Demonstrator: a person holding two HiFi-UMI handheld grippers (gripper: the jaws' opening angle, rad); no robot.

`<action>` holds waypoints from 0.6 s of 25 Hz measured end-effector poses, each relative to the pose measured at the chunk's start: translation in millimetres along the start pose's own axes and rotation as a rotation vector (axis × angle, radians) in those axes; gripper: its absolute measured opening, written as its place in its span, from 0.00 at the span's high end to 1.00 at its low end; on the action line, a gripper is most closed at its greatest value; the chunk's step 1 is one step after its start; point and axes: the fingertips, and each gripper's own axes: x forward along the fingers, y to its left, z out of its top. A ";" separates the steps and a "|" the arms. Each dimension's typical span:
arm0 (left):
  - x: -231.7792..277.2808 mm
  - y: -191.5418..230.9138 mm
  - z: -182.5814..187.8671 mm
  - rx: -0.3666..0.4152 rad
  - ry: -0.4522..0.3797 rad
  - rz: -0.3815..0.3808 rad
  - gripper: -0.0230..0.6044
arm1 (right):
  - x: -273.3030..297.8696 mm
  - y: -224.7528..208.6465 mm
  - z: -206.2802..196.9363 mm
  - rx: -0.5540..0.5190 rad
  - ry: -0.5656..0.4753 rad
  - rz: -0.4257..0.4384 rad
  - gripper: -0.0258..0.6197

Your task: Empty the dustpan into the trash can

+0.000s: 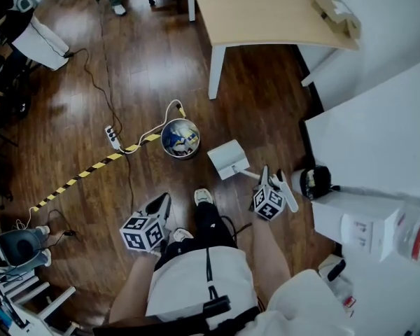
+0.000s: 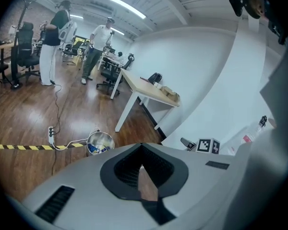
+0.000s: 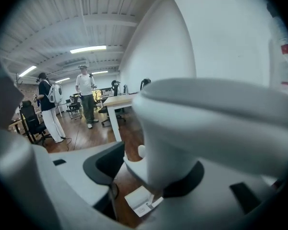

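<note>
A round metal trash can (image 1: pixel 180 138) stands on the wood floor with scraps inside; it also shows in the left gripper view as trash can (image 2: pixel 100 143). Just right of it sits the white dustpan (image 1: pixel 228 159), apart from the can. Its handle (image 3: pixel 206 123) runs back between the jaws of my right gripper (image 1: pixel 274 179), which stand open: floor shows between the left pad and the handle. Below that handle lies the dustpan (image 3: pixel 141 201). My left gripper (image 1: pixel 162 201) hangs low by the person's left shoe, shut and holding nothing.
A light wooden table (image 1: pixel 266 5) stands beyond the can. A power strip (image 1: pixel 112 137) with cables and yellow-black tape (image 1: pixel 84 175) lie left of it. White boxes (image 1: pixel 357 222) and a white panel crowd the right side. Two people (image 2: pixel 93 47) stand far back.
</note>
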 end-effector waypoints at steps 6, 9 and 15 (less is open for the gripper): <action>-10.6 -10.9 -8.0 0.026 0.006 -0.026 0.98 | -11.9 -18.5 -17.6 0.062 0.039 -0.013 0.48; -17.3 -13.9 -15.4 0.041 0.015 -0.040 0.98 | -22.5 -24.8 -23.0 0.070 0.051 -0.031 0.45; -29.7 -20.5 -33.9 0.057 0.018 -0.067 0.98 | -35.9 -38.7 -44.3 0.127 0.081 -0.055 0.42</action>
